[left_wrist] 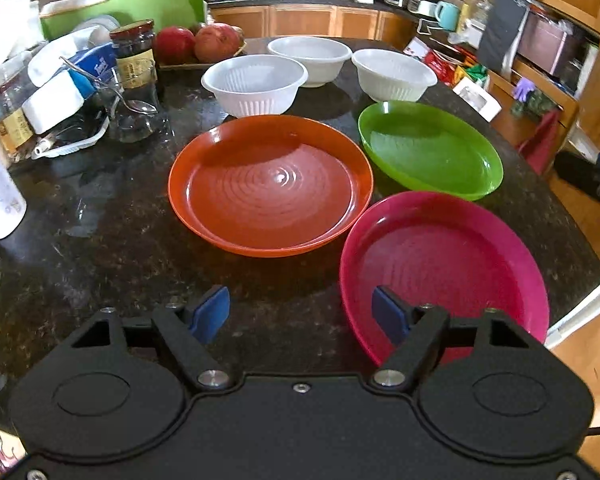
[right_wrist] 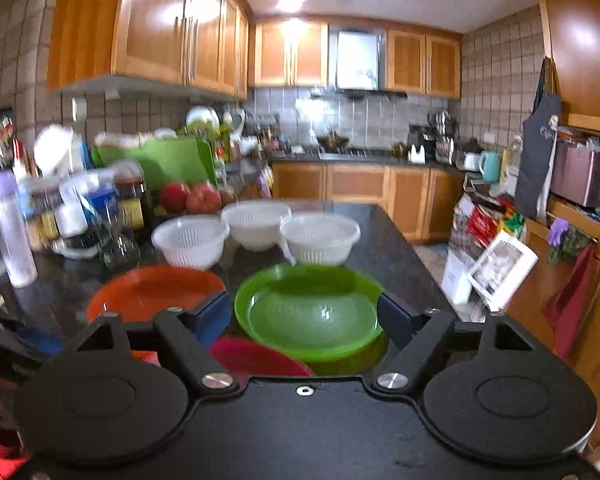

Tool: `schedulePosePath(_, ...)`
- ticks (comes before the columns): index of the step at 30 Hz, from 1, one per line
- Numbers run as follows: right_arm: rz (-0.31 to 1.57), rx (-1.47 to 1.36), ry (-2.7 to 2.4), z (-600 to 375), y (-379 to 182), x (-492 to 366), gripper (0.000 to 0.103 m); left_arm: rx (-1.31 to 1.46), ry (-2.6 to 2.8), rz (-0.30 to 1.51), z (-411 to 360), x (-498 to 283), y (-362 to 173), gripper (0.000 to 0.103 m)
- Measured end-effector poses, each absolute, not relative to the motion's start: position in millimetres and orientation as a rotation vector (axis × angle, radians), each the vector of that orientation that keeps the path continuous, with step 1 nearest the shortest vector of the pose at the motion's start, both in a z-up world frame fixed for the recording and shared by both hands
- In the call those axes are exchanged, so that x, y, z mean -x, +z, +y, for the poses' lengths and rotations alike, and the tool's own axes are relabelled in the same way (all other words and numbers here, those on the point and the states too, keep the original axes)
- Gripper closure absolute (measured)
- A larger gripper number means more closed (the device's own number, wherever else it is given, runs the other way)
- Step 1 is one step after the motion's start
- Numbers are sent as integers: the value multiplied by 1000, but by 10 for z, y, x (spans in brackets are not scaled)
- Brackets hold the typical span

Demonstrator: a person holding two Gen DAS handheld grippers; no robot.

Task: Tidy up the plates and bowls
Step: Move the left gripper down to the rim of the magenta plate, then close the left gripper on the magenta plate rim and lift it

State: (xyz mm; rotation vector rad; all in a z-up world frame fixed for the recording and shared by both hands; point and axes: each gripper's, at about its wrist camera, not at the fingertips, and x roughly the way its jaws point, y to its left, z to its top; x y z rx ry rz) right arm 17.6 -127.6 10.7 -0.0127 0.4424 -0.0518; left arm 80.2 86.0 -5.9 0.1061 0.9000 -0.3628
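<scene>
Three plates and three white bowls lie spread over the dark worktop (left_wrist: 99,216), none stacked yet, so the sorting looks barely begun. The orange plate (left_wrist: 270,184) sits in the middle, the green plate (left_wrist: 430,146) behind and to its right, the pink plate (left_wrist: 444,268) nearest the left gripper (left_wrist: 300,314). Behind them stand the ribbed bowl (left_wrist: 255,85), the far bowl (left_wrist: 310,59) and the right bowl (left_wrist: 394,74), close together but apart.

Both grippers are empty, jaws parted wide with nothing between the blue pads. The left gripper tilts steeply down at the bare stone between the orange and pink plates, one pad over the pink rim. The right gripper (right_wrist: 304,316) points more nearly level, and in its blurred view frames the green plate.

My guess is a plate comes first. These rims are thin and slippery: slide one pad under the lip, one above, and lift level so the neighbouring plate is not nudged.
</scene>
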Motion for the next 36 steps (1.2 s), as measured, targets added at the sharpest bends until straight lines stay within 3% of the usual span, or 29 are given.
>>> schedulePosePath(6, 587, -62, -58, -1181, -121, -221, 32, -115, -445, 953, 918, -857, -134, 28)
schedulePosePath(14, 622, -48, -38, -1295, -218, -371, 35, -131, -442, 966, 814, -863, -201, 29)
schedulePosePath(22, 702, -106, 75, -1636, -366, -627, 50, -145, -341, 954, 608, -810, -239, 30)
schedulePosePath(30, 748, -94, 163, -1815, -494, -743, 64, -112, -244, 973, 505, -753, -262, 48)
schedulePosePath(36, 761, -118, 196, -1985, -540, -778, 71, -105, -194, 981, 420, -682, -246, 54)
